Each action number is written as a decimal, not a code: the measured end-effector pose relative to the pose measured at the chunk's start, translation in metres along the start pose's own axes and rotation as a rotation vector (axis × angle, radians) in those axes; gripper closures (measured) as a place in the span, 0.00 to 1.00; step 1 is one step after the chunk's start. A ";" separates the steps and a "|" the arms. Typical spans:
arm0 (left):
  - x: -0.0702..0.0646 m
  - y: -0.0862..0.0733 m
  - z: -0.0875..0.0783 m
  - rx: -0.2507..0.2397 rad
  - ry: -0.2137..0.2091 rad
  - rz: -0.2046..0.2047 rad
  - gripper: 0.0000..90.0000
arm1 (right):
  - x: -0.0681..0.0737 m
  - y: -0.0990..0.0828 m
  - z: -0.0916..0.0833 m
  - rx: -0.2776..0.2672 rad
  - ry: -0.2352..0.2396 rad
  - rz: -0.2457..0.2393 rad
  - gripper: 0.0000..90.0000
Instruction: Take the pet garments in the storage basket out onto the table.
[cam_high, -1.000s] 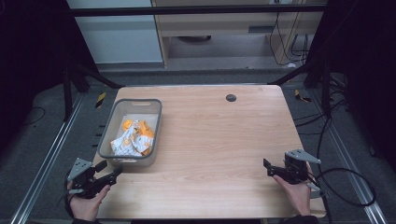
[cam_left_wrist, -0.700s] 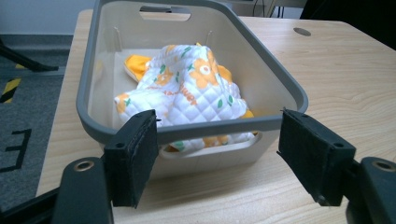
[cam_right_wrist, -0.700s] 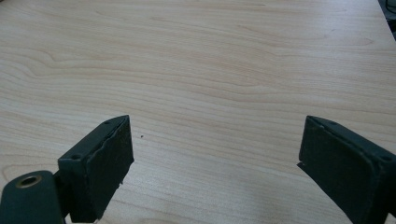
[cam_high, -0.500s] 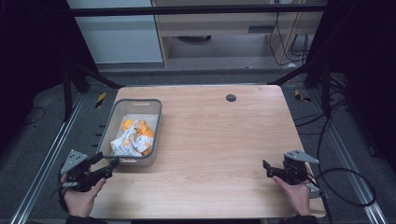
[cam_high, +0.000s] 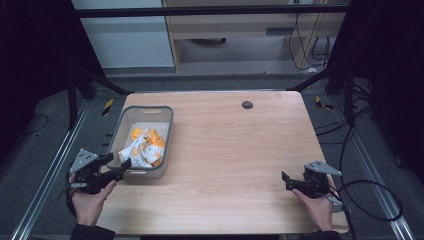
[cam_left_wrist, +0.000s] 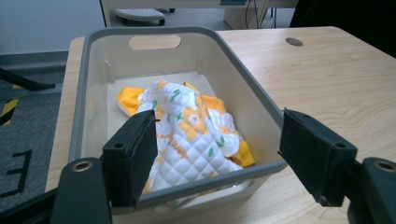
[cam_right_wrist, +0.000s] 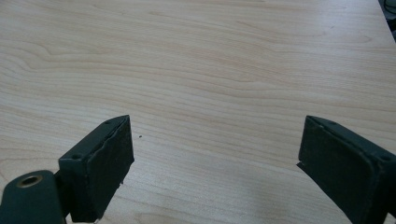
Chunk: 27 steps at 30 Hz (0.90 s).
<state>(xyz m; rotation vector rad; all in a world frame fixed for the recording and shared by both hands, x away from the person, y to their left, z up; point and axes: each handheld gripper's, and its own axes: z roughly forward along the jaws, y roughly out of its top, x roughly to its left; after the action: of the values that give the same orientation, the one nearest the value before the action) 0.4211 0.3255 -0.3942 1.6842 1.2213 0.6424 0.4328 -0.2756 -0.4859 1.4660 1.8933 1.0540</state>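
Two wide-open grippers, left (cam_left_wrist: 215, 163) nearing the bin (cam_left_wrist: 81, 116), quilted cloth (cam_left_wrist: 187, 140) seemingly untouched inside, right (cam_high: 292, 182) idle far from bin.

Left tool (cam_high: 118, 168) and right tool (cam_high: 289, 182) are hand-held low with jaws spread wide.

the table (cam_high: 235, 150) is evenly lit from above while the surroundings are left dark; the near jaws are rendered soft (slightly blurred), and faint shadows are cast.
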 end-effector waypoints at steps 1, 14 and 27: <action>0.000 0.002 0.001 0.001 -0.002 0.001 0.30 | 0.000 0.000 0.001 0.001 0.000 -0.008 0.11; 0.000 0.029 0.016 -0.004 -0.017 0.019 0.30 | 0.002 -0.001 0.001 0.011 0.012 -0.016 0.13; -0.002 0.045 0.037 0.106 -0.010 0.072 0.29 | 0.003 -0.001 0.001 0.018 0.025 -0.011 0.12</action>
<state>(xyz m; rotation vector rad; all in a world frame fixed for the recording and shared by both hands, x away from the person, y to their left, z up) 0.4703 0.3061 -0.3699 1.8244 1.2099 0.6211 0.4325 -0.2720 -0.4870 1.4575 1.9305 1.0572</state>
